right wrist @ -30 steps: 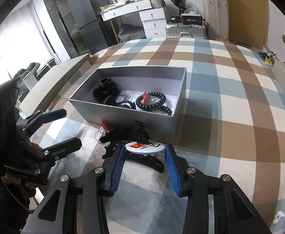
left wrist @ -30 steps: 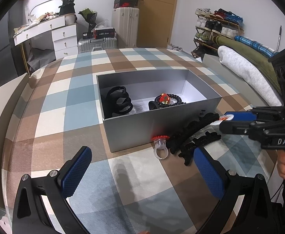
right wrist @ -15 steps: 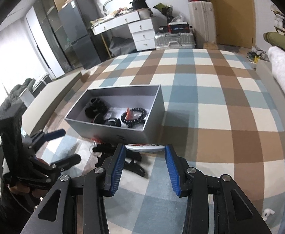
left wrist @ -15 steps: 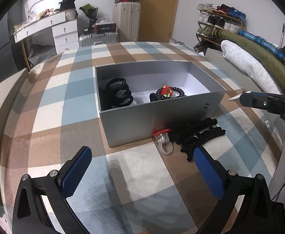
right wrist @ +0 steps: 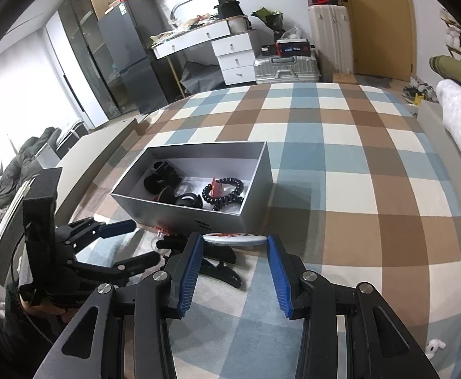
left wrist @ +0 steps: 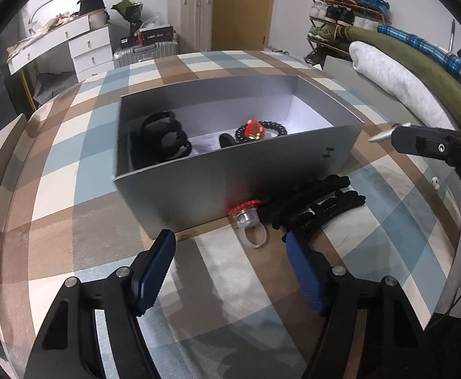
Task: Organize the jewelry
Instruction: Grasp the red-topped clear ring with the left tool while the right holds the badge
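A grey open box [left wrist: 230, 170] [right wrist: 198, 213] on the plaid bed holds a black claw clip [left wrist: 159, 135], a black bead bracelet with a red charm [left wrist: 255, 129] [right wrist: 224, 189] and other dark pieces. In front of it lie a clear toy ring with a red top [left wrist: 249, 221] and black hair clips [left wrist: 312, 202] [right wrist: 217, 265]. My left gripper [left wrist: 230, 249] is open, low, its fingers on either side of the ring. My right gripper [right wrist: 235, 252] is shut on a round white badge [right wrist: 233, 239] and holds it raised, in front of the box; it also shows in the left wrist view [left wrist: 391, 132].
A white earbud [left wrist: 434, 183] [right wrist: 435, 345] lies on the bed at the right. Rolled white and green bedding [left wrist: 397, 75] lines the right edge. A desk [right wrist: 205, 34], suitcases [right wrist: 287, 63] and a shoe rack [left wrist: 340, 9] stand beyond the bed.
My right gripper has lifted the badge off the bed and pulled back from the box. My left gripper has moved forward and down toward the ring, its fingers now narrower apart.
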